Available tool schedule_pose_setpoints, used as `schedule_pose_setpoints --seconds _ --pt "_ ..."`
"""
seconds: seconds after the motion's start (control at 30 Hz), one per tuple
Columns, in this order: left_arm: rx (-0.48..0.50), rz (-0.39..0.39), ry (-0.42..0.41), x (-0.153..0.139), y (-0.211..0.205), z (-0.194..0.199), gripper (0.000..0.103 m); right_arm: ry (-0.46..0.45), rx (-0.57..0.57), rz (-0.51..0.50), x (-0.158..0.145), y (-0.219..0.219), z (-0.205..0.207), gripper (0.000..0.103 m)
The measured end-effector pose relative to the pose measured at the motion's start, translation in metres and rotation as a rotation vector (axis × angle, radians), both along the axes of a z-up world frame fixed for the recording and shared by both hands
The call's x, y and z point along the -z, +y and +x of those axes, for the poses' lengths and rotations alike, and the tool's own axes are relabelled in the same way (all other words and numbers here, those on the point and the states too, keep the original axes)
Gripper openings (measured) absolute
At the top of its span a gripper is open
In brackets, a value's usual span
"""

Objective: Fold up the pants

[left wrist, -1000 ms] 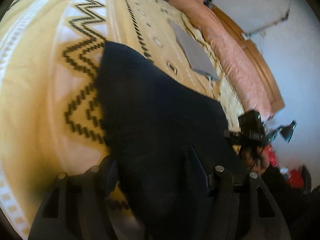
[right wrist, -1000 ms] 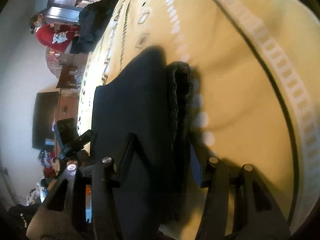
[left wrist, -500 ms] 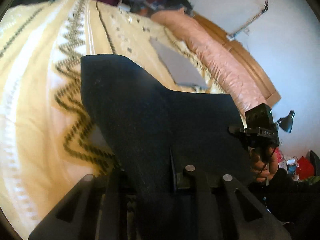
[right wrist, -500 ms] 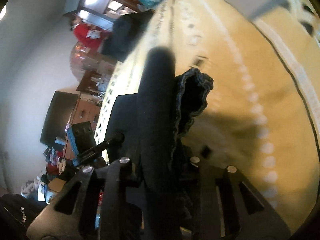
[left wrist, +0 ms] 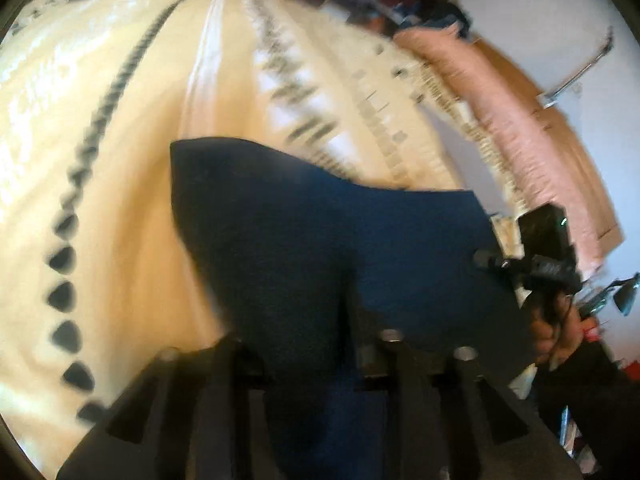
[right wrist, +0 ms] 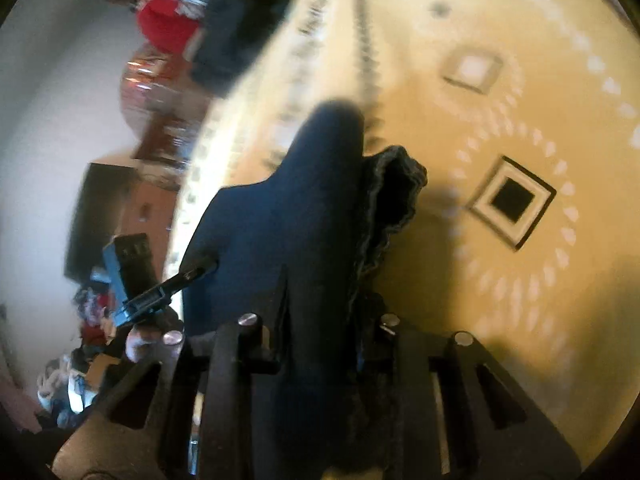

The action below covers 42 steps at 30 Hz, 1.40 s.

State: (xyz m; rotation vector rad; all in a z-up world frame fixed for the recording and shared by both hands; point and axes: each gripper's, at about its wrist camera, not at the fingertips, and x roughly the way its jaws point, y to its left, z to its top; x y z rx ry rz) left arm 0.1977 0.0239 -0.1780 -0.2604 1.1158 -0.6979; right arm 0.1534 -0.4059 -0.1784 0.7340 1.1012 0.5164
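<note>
The dark navy pants [left wrist: 320, 240] hang folded between my two grippers, lifted above the yellow patterned bedspread [left wrist: 120, 160]. My left gripper [left wrist: 312, 344] is shut on one end of the folded edge. My right gripper [right wrist: 320, 320] is shut on the other end, where the layered hems or waistband [right wrist: 394, 200] bunch out to the right. The right gripper also shows in the left wrist view [left wrist: 536, 256], and the left gripper shows in the right wrist view [right wrist: 160, 292]. The fingertips are hidden by the fabric.
The bedspread [right wrist: 520, 80] fills most of both views. A pink pillow or bolster [left wrist: 520, 128] lies along the wooden headboard. A dark pile of clothes [right wrist: 236, 32] sits at the bed's far end. A TV [right wrist: 96, 220] and clutter stand beside the bed.
Both grippers went from open around the pants' edge to shut on it. They have lifted the pants off the bed and carried them across the bedspread.
</note>
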Motion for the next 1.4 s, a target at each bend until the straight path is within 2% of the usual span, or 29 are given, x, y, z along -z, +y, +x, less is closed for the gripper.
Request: schedule_pose_setpoints --seconds 0.03,0.07,0.13,0.2,0.27,0.33,0.37,0.4,0.43,0.5,0.53,0.57,0.6,0.63,0.67,0.7,0.73,0.77,0.8,0.83,0.87,0.93,0.97,1.03,1.07,1.17,1.23,1.3,1.4 --pt "-0.017 -0.065 0.022 0.011 0.006 0.003 0.046 0.015 0.005 -0.03 0.009 -0.002 0.003 0.036" --pt "-0.019 -0.071 0.01 0.009 0.007 0.001 0.046 0.004 0.007 -0.045 0.009 -0.003 0.001 0.041" --pt "-0.039 -0.019 -0.044 -0.007 0.009 -0.007 0.046 -0.048 0.011 -0.11 -0.009 -0.004 -0.009 0.043" --pt "-0.068 0.041 -0.137 -0.026 0.019 -0.027 0.044 -0.157 0.054 -0.216 -0.04 -0.009 -0.031 0.043" --pt "-0.066 0.032 -0.211 -0.044 0.028 -0.051 0.044 -0.299 0.087 -0.311 -0.076 -0.004 -0.068 0.043" --pt "-0.021 -0.002 -0.266 -0.058 0.029 -0.084 0.044 -0.378 0.036 -0.324 -0.093 0.015 -0.094 0.043" --pt "0.029 -0.052 -0.26 -0.059 0.028 -0.098 0.044 -0.394 -0.012 -0.326 -0.092 0.027 -0.105 0.04" --pt "0.085 -0.07 -0.249 -0.056 0.021 -0.114 0.042 -0.401 -0.065 -0.335 -0.088 0.039 -0.115 0.04" --pt "0.103 -0.048 -0.244 -0.048 0.017 -0.124 0.042 -0.391 -0.12 -0.346 -0.078 0.05 -0.121 0.04" --pt "0.095 -0.011 -0.227 -0.032 0.01 -0.132 0.04 -0.321 -0.184 -0.415 -0.046 0.061 -0.122 0.034" --pt "0.072 -0.022 -0.216 -0.028 0.015 -0.132 0.028 -0.303 -0.181 -0.416 -0.038 0.057 -0.12 0.028" --pt "0.032 -0.047 -0.191 -0.026 0.025 -0.128 0.023 -0.295 -0.157 -0.41 -0.034 0.048 -0.118 0.008" --pt "0.003 -0.058 -0.171 -0.029 0.032 -0.124 0.017 -0.278 -0.122 -0.408 -0.037 0.037 -0.116 0.0" --pt "-0.028 -0.057 -0.176 -0.034 0.039 -0.125 0.017 -0.271 -0.079 -0.411 -0.044 0.028 -0.116 0.001" --pt "-0.085 -0.031 -0.201 -0.044 0.05 -0.128 0.02 -0.289 -0.043 -0.426 -0.057 0.024 -0.121 0.01" --pt "-0.144 0.011 -0.218 -0.052 0.062 -0.13 0.039 -0.311 -0.019 -0.457 -0.069 0.02 -0.13 0.022" --pt "-0.178 0.032 -0.24 -0.06 0.071 -0.135 0.05 -0.333 -0.008 -0.491 -0.079 0.021 -0.14 0.032" --pt "-0.189 0.058 -0.261 -0.065 0.078 -0.145 0.054 -0.355 0.005 -0.524 -0.088 0.022 -0.153 0.06" --pt "-0.203 0.117 -0.289 -0.072 0.081 -0.156 0.06 -0.371 0.028 -0.567 -0.093 0.025 -0.167 0.089" --pt "-0.209 0.153 -0.299 -0.074 0.084 -0.165 0.065 -0.384 0.058 -0.628 -0.093 0.031 -0.181 0.097" --pt "-0.217 0.184 -0.31 -0.077 0.082 -0.18 0.066 -0.387 0.078 -0.67 -0.089 0.033 -0.189 0.1" --pt "-0.216 0.226 -0.319 -0.074 0.067 -0.207 0.073 -0.353 0.103 -0.726 -0.076 0.043 -0.208 0.1" --pt "-0.204 0.243 -0.326 -0.07 0.066 -0.217 0.075 -0.331 0.097 -0.722 -0.067 0.047 -0.215 0.1" --pt "-0.224 0.305 -0.323 -0.057 0.042 -0.233 0.088 -0.276 0.093 -0.744 -0.045 0.058 -0.222 0.098" --pt "-0.234 0.312 -0.31 -0.05 0.034 -0.238 0.089 -0.261 0.099 -0.759 -0.037 0.06 -0.224 0.098" --pt "-0.319 0.403 -0.3 -0.028 0.014 -0.241 0.092 -0.21 0.14 -0.802 -0.021 0.058 -0.225 0.099" --pt "-0.376 0.499 -0.229 -0.018 0.008 -0.231 0.097 -0.129 0.181 -0.793 -0.011 0.05 -0.222 0.1" --pt "-0.367 0.518 -0.214 -0.015 0.001 -0.227 0.103 -0.094 0.185 -0.793 -0.009 0.049 -0.215 0.103" --pt "-0.366 0.531 -0.206 -0.011 -0.004 -0.222 0.103 -0.06 0.163 -0.836 -0.01 0.054 -0.21 0.103"
